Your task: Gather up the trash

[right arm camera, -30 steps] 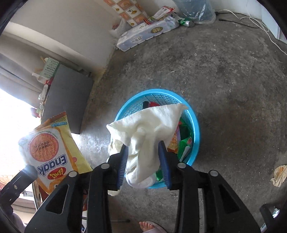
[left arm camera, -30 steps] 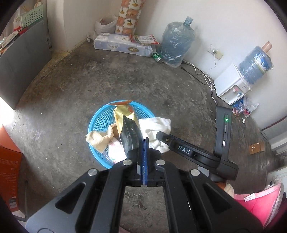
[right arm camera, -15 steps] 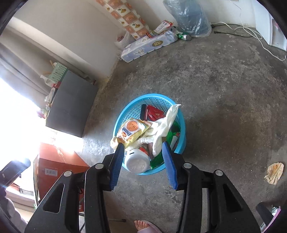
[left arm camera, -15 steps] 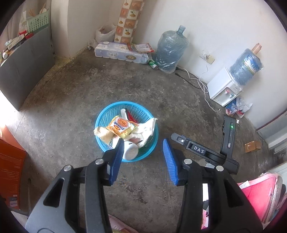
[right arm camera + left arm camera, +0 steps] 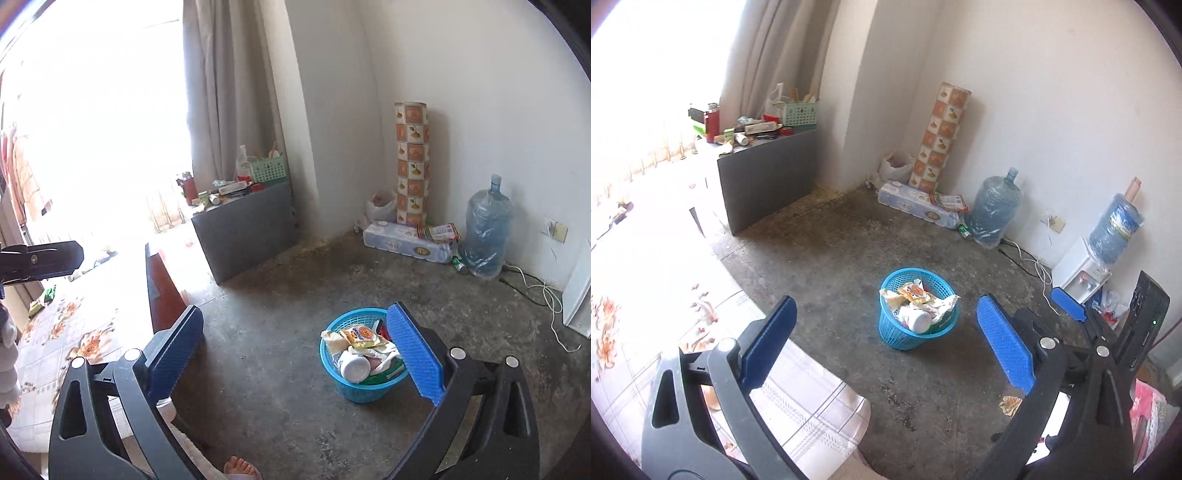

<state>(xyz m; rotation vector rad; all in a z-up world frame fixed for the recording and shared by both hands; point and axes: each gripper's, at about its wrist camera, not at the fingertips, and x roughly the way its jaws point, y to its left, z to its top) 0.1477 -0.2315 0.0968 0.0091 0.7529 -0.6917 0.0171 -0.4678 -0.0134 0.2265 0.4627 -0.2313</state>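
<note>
Bare concrete floor [image 5: 849, 258] around full blue basket [image 5: 916, 332]; both grippers' fingers [image 5: 1004, 339] [image 5: 413, 347] opening, nothing between.

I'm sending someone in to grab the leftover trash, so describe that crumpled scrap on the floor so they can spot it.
Start at the blue basket of trash in the middle of the concrete floor. Nearer the camera and off to its right lies a crumpled tan wrapper, the only loose scrap on this bare stretch.

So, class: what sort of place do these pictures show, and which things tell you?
Probably a plain room in a home, perhaps a storage corner: bare concrete floor, large water bottle beside a water dispenser, toilet-roll pack against the wall, and a blue trash basket.
</note>
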